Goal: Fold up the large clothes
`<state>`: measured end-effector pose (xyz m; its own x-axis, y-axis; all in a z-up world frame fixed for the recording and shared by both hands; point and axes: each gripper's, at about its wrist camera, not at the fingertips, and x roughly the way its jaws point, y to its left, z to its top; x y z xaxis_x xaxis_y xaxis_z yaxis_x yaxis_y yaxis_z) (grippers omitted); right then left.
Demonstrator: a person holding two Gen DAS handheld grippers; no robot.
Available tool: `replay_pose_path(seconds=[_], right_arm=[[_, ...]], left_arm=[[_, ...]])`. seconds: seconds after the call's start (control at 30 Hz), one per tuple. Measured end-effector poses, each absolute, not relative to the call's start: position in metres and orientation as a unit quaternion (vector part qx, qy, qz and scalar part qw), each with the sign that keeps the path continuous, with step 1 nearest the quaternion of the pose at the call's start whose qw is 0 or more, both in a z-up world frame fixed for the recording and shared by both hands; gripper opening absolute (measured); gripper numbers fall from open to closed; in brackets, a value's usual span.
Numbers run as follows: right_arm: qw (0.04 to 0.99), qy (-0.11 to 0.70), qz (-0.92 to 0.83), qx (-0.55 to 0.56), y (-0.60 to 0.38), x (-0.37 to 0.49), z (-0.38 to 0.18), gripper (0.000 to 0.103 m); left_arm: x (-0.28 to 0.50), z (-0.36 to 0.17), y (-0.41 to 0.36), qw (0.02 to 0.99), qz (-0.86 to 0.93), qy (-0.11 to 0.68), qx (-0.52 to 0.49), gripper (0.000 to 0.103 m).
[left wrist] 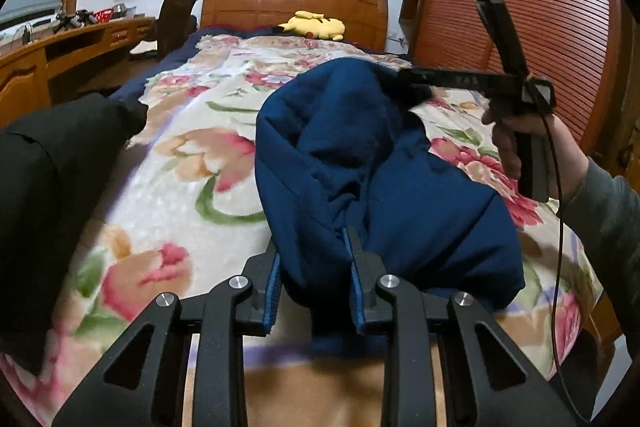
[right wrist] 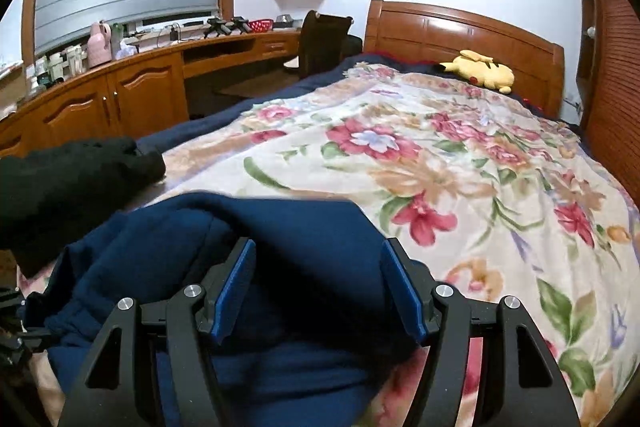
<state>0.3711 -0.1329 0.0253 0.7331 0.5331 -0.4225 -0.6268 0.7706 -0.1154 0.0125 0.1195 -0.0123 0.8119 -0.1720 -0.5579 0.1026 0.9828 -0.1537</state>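
Blue garment [left wrist: 384, 171], thick and padded-looking, heaped on the floral blanket [left wrist: 192, 163] of the bed, directly ahead of both tongs. Left tongs [left wrist: 316, 267] closed partway on a fat fold of the near edge, cloth bulging between the pads; looks like a hold, though how firm cannot be told. Right tongs [right wrist: 318, 283] spread apart, astride a raised ridge of the same cloth without pinching it; seen from the left camera reaching into the far top of the heap. Probably soft, limp, bulky, moderately heavy for cloth: likely to sag and drag rather than keep shape, smooth shell possibly slippery. Best taken at a seam, hem or cuff, where thicker layers give bite; a single loose layer likely to slide out. Black clothing [right wrist: 76, 183] off to the left of the tongs, apart from the blue heap. Yellow plush toy [right wrist: 480, 71] far ahead by the headboard [right wrist: 440, 31].
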Motion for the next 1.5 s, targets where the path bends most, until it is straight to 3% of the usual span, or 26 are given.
replay_pose_path(seconds=[0.27,0.6,1.1,1.13,1.2,1.27,1.37,1.5], right_arm=[[0.913,0.28,0.271,-0.119,-0.169,0.407,-0.031,0.067],[0.878,0.379,0.291,-0.029,-0.143,0.478,-0.056,0.071],[0.898,0.325,0.291,-0.054,-0.135,0.464,-0.065,0.071],[0.897,0.326,0.294,-0.055,-0.137,0.46,-0.064,0.071],[0.894,0.33,0.3,-0.049,-0.142,0.455,-0.065,0.071],[0.891,0.33,0.307,-0.042,-0.147,0.451,-0.063,0.071],[0.888,0.333,0.314,-0.034,-0.15,0.451,-0.062,0.071],[0.888,0.334,0.313,-0.034,-0.151,0.45,-0.062,0.071]], left_arm=[[0.013,-0.015,0.123,0.95,-0.074,0.296,-0.062,0.029],[0.01,-0.021,0.133,0.945,-0.079,0.309,-0.071,0.028],[0.003,-0.02,0.132,0.949,-0.082,0.293,-0.078,0.029],[0.003,-0.019,0.133,0.95,-0.081,0.291,-0.081,0.03],[-0.001,-0.014,0.135,0.954,-0.069,0.28,-0.079,0.048],[-0.007,-0.009,0.137,0.959,-0.062,0.267,-0.072,0.05],[-0.014,-0.006,0.138,0.96,-0.058,0.267,-0.068,0.069],[-0.023,-0.008,0.133,0.956,-0.062,0.28,-0.059,0.07]])
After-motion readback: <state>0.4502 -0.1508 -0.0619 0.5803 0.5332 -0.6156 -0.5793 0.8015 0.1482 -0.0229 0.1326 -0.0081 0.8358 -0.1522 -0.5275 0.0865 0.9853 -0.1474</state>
